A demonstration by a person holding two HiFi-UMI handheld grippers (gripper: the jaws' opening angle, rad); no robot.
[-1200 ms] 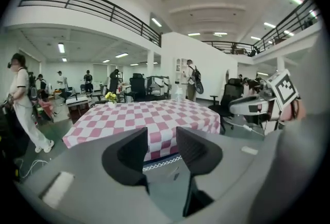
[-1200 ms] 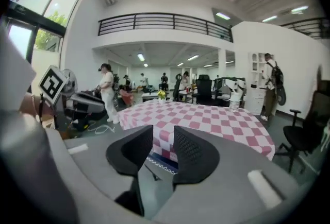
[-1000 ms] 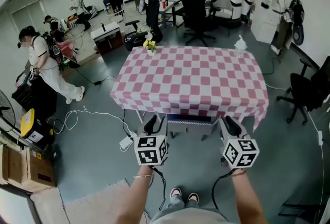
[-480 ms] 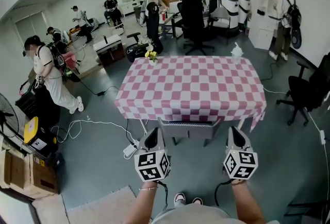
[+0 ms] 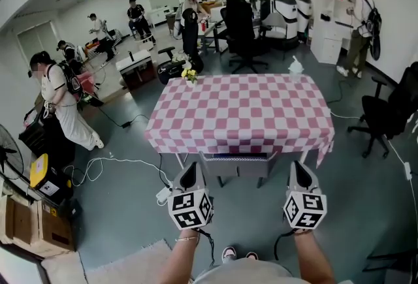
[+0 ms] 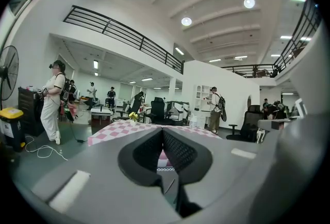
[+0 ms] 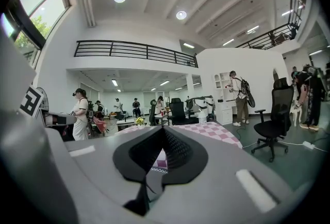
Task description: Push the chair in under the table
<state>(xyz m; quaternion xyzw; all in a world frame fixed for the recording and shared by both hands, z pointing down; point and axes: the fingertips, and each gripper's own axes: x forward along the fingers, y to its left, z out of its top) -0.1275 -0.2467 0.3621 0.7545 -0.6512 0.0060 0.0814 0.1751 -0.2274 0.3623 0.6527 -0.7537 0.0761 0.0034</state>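
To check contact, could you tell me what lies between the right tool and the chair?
Only bare grey floor, seen in the head view; the right tool and the chair do not touch.

On my feed a person in white stands at the left near a white cable looping over the grey floor, with a yellow-lidded box, a fan and cardboard boxes along that edge. At the right I see a black office chair, and farther back a person with a backpack faces a white shelf unit. A pale rug lies at the bottom left.
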